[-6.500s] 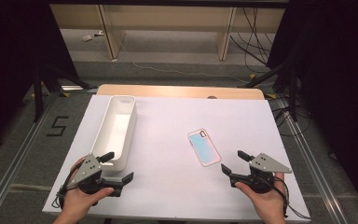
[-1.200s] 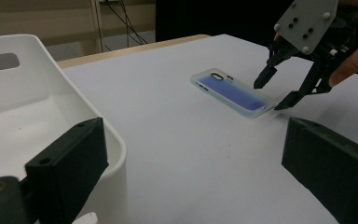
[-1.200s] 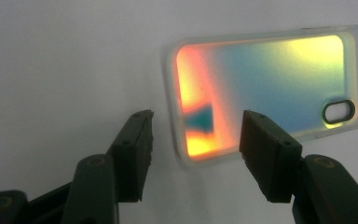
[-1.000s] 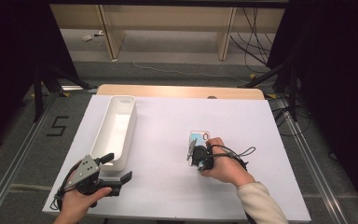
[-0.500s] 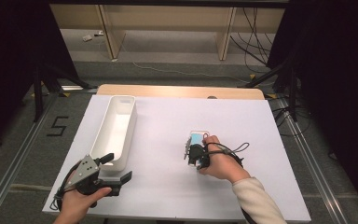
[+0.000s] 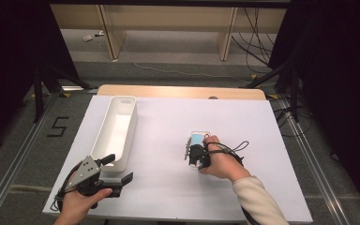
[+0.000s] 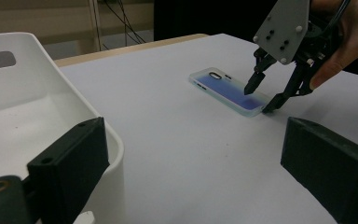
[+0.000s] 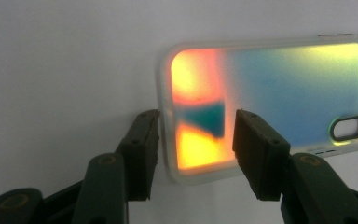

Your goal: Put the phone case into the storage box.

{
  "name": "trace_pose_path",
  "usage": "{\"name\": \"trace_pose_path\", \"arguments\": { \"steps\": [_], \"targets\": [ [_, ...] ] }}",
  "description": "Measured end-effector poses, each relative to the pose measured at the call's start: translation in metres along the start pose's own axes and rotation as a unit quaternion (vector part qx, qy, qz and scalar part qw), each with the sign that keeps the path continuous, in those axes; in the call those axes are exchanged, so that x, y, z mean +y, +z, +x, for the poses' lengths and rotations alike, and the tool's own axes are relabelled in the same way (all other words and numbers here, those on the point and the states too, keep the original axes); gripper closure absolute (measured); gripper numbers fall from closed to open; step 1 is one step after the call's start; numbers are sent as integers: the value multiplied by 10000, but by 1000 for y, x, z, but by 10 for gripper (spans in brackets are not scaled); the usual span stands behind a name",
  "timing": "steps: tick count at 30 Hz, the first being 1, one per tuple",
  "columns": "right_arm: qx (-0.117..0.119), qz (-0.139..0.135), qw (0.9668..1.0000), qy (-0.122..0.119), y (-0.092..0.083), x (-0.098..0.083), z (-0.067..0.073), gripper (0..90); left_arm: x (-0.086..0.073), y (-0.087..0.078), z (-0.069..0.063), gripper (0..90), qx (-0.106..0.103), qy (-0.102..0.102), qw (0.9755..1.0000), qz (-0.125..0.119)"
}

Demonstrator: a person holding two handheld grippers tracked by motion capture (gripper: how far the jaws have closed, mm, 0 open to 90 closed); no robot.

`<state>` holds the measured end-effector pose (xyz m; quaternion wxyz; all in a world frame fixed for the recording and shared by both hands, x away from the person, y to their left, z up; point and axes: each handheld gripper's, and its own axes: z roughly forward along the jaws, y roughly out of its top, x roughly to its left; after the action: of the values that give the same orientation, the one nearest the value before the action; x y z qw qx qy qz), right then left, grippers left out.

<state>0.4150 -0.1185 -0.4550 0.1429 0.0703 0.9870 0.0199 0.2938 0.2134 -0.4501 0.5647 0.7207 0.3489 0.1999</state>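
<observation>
One jaw of the right gripper (image 8: 193, 135) sits outside the phone case's (image 8: 270, 98) end rim, one inside; half-open jaws have just been closing. Flat on the table (image 6: 168, 136), it could slip.

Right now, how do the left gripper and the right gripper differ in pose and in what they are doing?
The right gripper points down at the phone case, one jaw outside its short end and one over its inside; its jaws have just been closing. The left gripper lies level by the near end of the white bin, jaws open on nothing. Each is held in one hand over the white table.
</observation>
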Motion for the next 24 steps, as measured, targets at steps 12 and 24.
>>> {"name": "trace_pose_path", "arguments": {
  "steps": [12,24],
  "targets": [
    [49,12,10000,-75,0,1,1,578,0,0,-1,68,-11,26,10000,45],
    [248,-2,9995,-176,0,2,3,736,0,0,-1,69,-16,23,10000,46]
  ]
}}
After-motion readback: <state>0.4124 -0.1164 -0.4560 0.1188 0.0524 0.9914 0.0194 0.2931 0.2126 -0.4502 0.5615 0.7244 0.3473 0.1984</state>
